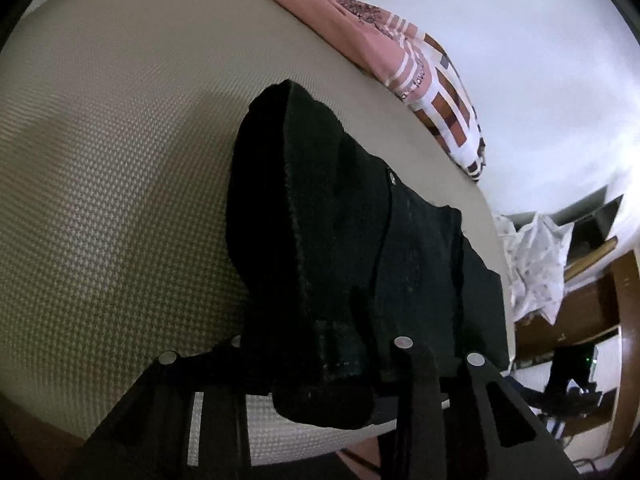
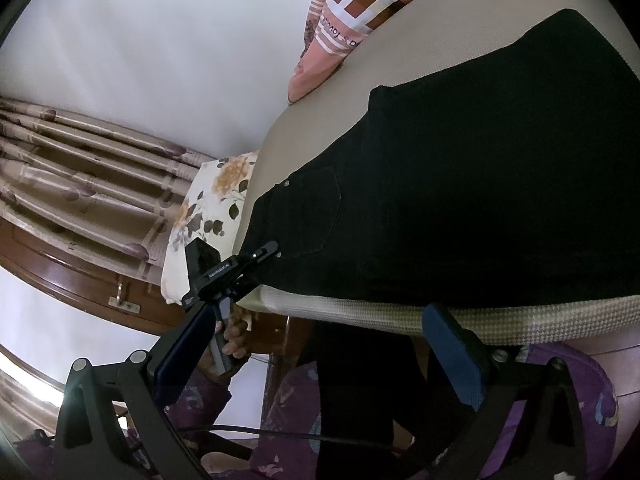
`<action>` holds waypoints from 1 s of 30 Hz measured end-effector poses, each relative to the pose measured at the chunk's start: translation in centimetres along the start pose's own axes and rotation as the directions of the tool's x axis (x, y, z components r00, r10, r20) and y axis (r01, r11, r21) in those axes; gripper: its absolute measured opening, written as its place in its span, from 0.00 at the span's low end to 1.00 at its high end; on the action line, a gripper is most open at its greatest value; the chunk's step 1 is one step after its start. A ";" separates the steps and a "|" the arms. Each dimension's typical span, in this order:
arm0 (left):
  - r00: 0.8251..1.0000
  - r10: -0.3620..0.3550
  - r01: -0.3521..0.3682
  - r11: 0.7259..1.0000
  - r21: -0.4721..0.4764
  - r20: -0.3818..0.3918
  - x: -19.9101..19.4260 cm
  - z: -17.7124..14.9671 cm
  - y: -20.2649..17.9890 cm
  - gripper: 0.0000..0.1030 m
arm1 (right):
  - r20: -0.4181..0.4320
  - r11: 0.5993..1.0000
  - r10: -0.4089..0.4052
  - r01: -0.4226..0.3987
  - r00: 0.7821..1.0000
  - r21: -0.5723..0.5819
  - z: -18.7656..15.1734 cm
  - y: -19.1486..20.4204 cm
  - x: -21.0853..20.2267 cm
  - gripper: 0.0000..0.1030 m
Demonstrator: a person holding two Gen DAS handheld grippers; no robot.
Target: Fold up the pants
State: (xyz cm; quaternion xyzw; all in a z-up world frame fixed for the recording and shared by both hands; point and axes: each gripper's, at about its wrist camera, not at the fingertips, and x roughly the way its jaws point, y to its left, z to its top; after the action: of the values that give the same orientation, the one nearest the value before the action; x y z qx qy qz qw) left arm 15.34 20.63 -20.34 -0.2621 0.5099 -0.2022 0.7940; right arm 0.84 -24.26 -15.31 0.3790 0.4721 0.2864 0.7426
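Note:
Black pants (image 2: 480,168) lie across the beige textured bed (image 2: 520,320), waist end at the near edge. In the left wrist view the pants (image 1: 360,260) bunch up right in front of the camera. My left gripper (image 1: 324,364) is shut on the waistband at the bed's edge; it also shows in the right wrist view (image 2: 268,250), clamped on the waist corner. My right gripper (image 2: 316,354) is open and empty, its blue fingers (image 2: 452,344) spread just below the bed's near edge, apart from the cloth.
A pink patterned pillow (image 1: 420,68) lies at the far side of the bed. A floral pillow (image 2: 204,216) sits at the bed's end beside a wooden frame and curtains. White crumpled cloth (image 1: 536,264) and shelves stand past the bed. The person's purple clothing (image 2: 560,400) is below.

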 end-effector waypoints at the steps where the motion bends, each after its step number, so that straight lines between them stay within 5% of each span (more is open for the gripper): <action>1: 1.000 0.002 -0.002 1.000 0.000 0.008 -0.2 0.0 -0.1 0.30 | -0.001 1.000 0.001 -0.001 1.000 0.001 0.0 0.0 0.0 1.00; 13: 0.966 0.230 -0.248 0.952 0.178 0.114 -0.8 -0.9 -5.1 0.30 | -0.008 1.000 -0.006 0.006 1.000 0.002 0.0 -0.2 0.1 1.00; 30: 0.897 0.375 -0.435 0.846 0.309 0.234 -0.9 -2.4 -9.5 0.30 | 0.000 0.999 -0.049 0.049 0.999 0.012 0.0 -1.2 0.4 1.00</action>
State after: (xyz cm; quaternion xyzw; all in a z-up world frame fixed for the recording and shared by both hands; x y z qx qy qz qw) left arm 12.30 13.22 -14.64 -0.0171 0.4416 -0.0956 0.8920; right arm 1.02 -24.63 -16.51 0.3717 0.4828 0.2650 0.7473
